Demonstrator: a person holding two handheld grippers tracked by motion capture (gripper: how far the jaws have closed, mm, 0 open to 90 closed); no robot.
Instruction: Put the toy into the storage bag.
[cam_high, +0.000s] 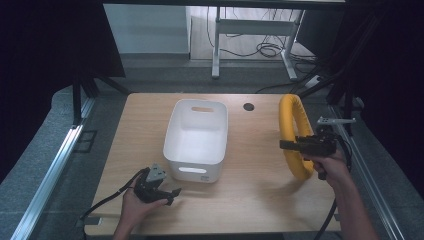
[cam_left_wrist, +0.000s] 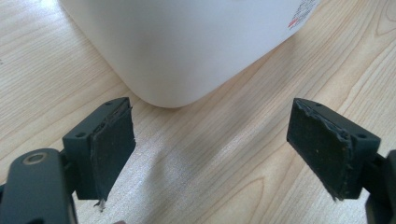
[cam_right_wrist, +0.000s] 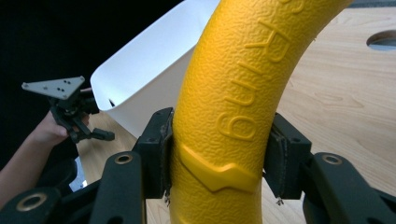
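Left hand-held gripper (cam_high: 172, 192) is rested on the desk (cam_high: 250, 200) at the near left, just beside the near left corner of the white bin (cam_high: 196, 137); its jaws are spread wide apart w/ nothing between them, and the bin's rounded corner is seen just beyond the pads (cam_left_wrist: 113, 147) in the left gripper view. Left hand (cam_high: 134, 206) lies low, wrist near the desk's near edge, gripper pointed right.

The bin is set mid-desk, open top, apparently empty.

At the right, the yellow ring (cam_high: 295, 135) is held upright, on edge, above the desk's right side, well apart from the bin. Right hand-held gripper (cam_high: 283, 145) is clamped on the ring's near-left arc, pads pressed on both flanks of the textured tube, approx. level and pointed left. Right hand (cam_high: 327, 162) is raised, forearm brought in from the near right.

Judged step: ring to be carried left, probably to the bin. Grip should be kept firm, as the ring is bulky and could swing about the pads; it should be lifted enough for its lower edge to clear the bin rim, then tilted flat before being lowered. Bin could be steadied by the left gripper if nudged.
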